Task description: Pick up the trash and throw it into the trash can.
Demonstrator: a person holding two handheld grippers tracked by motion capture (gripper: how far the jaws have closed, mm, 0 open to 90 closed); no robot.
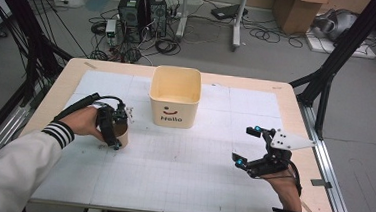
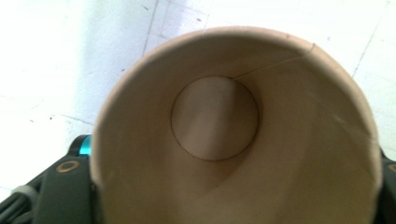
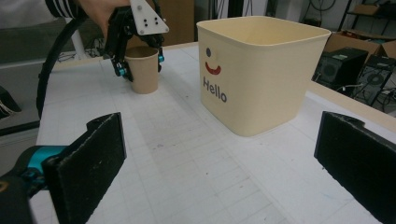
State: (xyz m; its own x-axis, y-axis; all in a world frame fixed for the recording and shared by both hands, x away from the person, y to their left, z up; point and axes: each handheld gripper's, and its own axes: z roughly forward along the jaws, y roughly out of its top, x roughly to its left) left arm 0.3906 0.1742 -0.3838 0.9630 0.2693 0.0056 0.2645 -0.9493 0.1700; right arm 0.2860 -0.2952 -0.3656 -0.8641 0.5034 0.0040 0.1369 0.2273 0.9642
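Cream square plastic bin (image 1: 174,96): word "Hello" in dark letters on front wall, low on that wall, readable in high view and right gripper view (image 3: 261,70). Above word on same wall: simple face sign, one dark dot for eye, red curved smile below it. Word sits just under smile. No other text, brand or number readable on anything else near bin.
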